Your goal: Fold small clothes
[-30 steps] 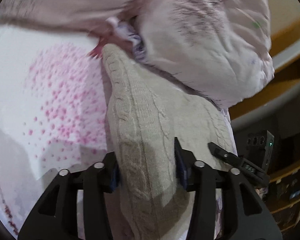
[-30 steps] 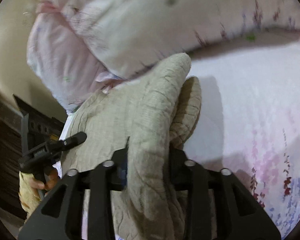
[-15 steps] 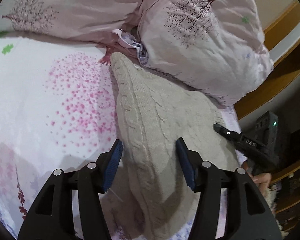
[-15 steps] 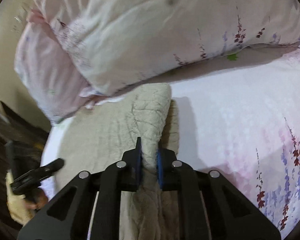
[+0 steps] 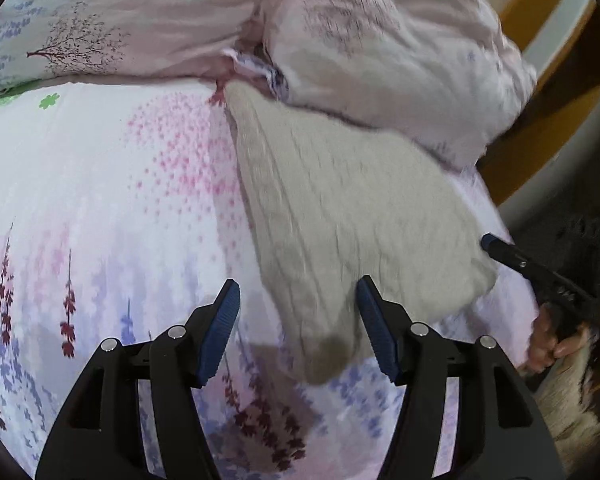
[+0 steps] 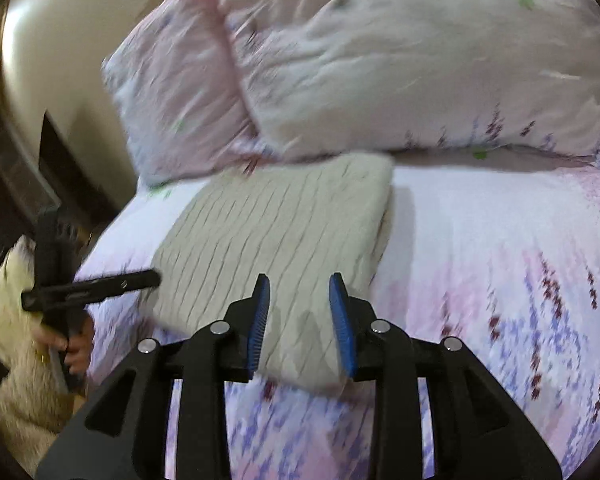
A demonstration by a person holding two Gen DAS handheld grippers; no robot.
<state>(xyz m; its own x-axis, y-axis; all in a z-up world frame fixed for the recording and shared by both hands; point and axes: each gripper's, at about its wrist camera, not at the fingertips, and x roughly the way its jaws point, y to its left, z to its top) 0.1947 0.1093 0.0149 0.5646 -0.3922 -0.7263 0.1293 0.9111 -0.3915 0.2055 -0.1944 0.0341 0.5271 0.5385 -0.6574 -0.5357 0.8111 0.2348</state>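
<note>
Floral bedsheet (image 5: 100,208), pink pillows (image 6: 380,64)

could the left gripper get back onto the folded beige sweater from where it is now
Probably yes. The left gripper, jaws opening with nothing between them, sits just off the sweater near corner; only bare bedsheet lies between.

Soft indoor light falls evenly on my bed sheet (image 5: 100,200), motion blur smears the pillows (image 6: 380,80) and knitted sweater (image 6: 284,216), my grippers cast faint shadows, and the round fisheye edges curve into black.
</note>
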